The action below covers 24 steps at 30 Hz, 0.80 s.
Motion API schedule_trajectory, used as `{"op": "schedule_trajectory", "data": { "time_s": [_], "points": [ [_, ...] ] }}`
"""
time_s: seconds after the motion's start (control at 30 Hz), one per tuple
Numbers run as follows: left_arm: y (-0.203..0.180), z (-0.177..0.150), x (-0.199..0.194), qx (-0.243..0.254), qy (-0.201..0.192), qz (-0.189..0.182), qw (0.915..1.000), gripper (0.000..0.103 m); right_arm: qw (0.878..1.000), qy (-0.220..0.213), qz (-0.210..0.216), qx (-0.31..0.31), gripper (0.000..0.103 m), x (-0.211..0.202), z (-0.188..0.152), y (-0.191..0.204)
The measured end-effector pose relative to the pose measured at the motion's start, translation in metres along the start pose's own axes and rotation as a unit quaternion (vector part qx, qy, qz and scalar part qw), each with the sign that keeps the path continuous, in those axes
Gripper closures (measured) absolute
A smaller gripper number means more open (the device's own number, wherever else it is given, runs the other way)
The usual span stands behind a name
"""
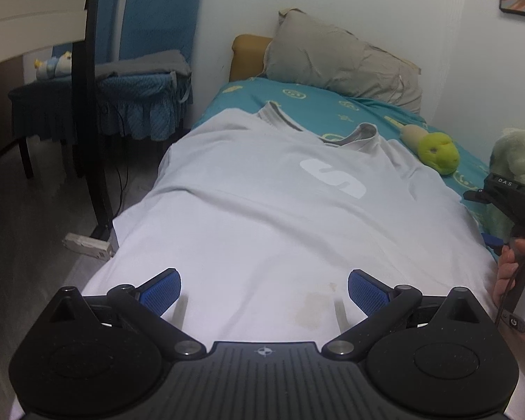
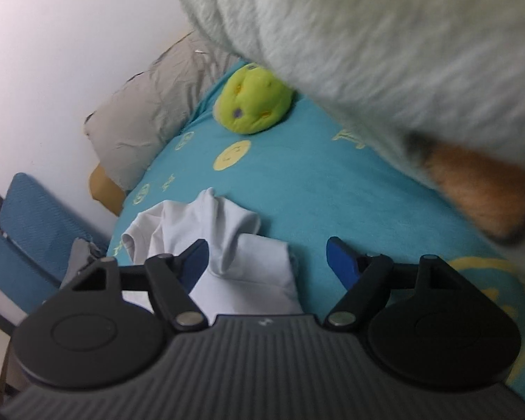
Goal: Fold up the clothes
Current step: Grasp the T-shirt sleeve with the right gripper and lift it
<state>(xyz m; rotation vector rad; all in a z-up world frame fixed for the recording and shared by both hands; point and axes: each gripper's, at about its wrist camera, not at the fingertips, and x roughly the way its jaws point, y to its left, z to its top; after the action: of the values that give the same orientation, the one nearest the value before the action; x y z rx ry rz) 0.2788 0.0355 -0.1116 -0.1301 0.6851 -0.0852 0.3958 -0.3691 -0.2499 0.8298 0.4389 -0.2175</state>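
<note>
Both sets of jaws stood spread and empty. Starting from the left, the left gripper (image 1: 264,290) hovered low over the lower body of the pale T-shirt (image 1: 262,210), its blue pads (image 1: 161,288) wide apart with only flat cloth showing between them and nothing pinched. The T-shirt lay face up along the bed (image 1: 311,99), white logo uppermost, collar toward the grey pillow (image 1: 336,57), and its left edge hung over the side of the bed toward the floor; spread out like this, it looked ready for a first fold, though none had been made. A faint stain showed on the cloth just ahead of the left gripper. Further right, a green plush toy (image 1: 437,152) sat on the teal sheet beside the shirt's shoulder, and a fluffy pale blanket (image 2: 367,35) was heaped along the right side of the bed, leaving the middle free for the garment. At the right edge, the person's right hand (image 1: 514,280) held the right gripper (image 2: 267,262) by its handle. Its jaws were partly spread, one pad beside the crumpled right sleeve (image 2: 227,231) without clearly pressing it and the other over bare sheet, probably lined up to take that sleeve for folding inward.
</note>
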Motion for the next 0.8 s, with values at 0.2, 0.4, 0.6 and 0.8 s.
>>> {"op": "schedule_trajectory", "data": {
  "time_s": [0.2, 0.4, 0.6, 0.8],
  "points": [
    [0.013, -0.001, 0.013, -0.031, 0.010, -0.007, 0.9995, 0.000, 0.999, 0.010, 0.001, -0.039, 0.091, 0.014, 0.001, 0.010],
    [0.025, 0.008, 0.003, -0.056, -0.018, 0.009, 0.9982, 0.000, 0.986, -0.074, -0.025, -0.149, 0.093, -0.020, 0.010, 0.055],
    [0.041, 0.027, -0.021, -0.059, -0.071, 0.046, 0.9947, 0.000, 0.924, -0.053, 0.055, -0.374, 0.093, -0.041, -0.056, 0.147],
    [0.057, 0.034, -0.028, -0.059, -0.090, 0.065, 0.9921, 0.000, 0.903, 0.096, 0.121, -0.401, 0.090, -0.020, -0.118, 0.159]
  ]
}}
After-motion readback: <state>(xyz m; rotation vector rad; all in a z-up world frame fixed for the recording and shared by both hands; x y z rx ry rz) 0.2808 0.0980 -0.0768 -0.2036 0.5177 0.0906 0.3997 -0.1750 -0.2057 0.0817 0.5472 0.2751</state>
